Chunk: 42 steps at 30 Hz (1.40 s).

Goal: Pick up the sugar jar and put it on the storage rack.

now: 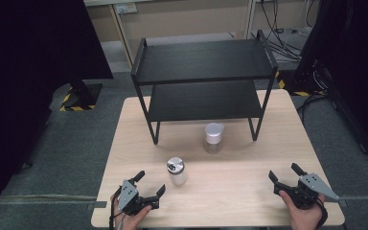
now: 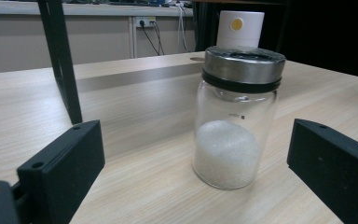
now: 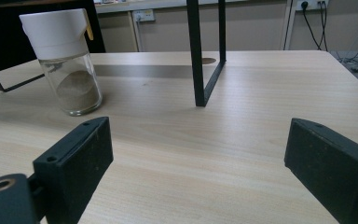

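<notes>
A glass jar with a metal lid (image 1: 176,171) (image 2: 235,119), holding white grains, stands near the table's front middle. Just behind and left of it my left gripper (image 1: 150,183) (image 2: 198,175) rests open, the jar a little ahead of its jaws and apart from them. A second glass jar with a white cap (image 1: 213,137) (image 3: 65,63) (image 2: 240,27), holding brown powder, stands farther back by the shelf. My right gripper (image 1: 285,172) (image 3: 200,170) is open at the front right, nothing between its jaws.
A black two-level metal shelf (image 1: 203,76) stands on the back half of the wooden table (image 1: 249,172); its legs (image 3: 196,53) (image 2: 60,60) rise ahead of both grippers. Grey floor and cables surround the table.
</notes>
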Each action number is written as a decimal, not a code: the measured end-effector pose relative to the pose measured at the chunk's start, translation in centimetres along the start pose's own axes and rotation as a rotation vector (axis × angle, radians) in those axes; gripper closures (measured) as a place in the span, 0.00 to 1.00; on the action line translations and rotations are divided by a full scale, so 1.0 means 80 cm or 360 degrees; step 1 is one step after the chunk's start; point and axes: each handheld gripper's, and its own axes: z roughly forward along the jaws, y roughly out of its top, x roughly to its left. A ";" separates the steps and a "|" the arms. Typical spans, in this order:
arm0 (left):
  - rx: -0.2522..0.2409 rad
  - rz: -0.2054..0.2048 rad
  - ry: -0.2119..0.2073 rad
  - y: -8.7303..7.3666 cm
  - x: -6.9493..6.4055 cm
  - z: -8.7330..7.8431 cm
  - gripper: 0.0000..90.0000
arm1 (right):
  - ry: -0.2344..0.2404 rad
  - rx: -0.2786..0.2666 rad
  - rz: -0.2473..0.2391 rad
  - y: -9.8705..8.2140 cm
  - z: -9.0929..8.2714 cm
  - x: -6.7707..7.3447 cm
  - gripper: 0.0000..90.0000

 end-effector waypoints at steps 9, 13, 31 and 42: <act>0.0056 0.0058 -0.0060 0.010 -0.011 0.022 0.04 | -0.0002 0.0008 0.0012 0.001 0.001 -0.001 0.09; 0.0073 0.0088 -0.0085 0.014 -0.015 0.035 0.05 | -0.0003 0.0002 0.0017 0.001 0.000 -0.001 0.09; 0.0235 0.0103 -0.0070 0.041 -0.027 0.087 0.20 | -0.0002 0.0009 0.0001 0.001 0.001 0.000 0.09; 0.0239 0.0095 -0.0050 0.042 -0.032 0.090 0.33 | -0.0001 0.0005 0.0002 0.001 0.001 0.000 0.09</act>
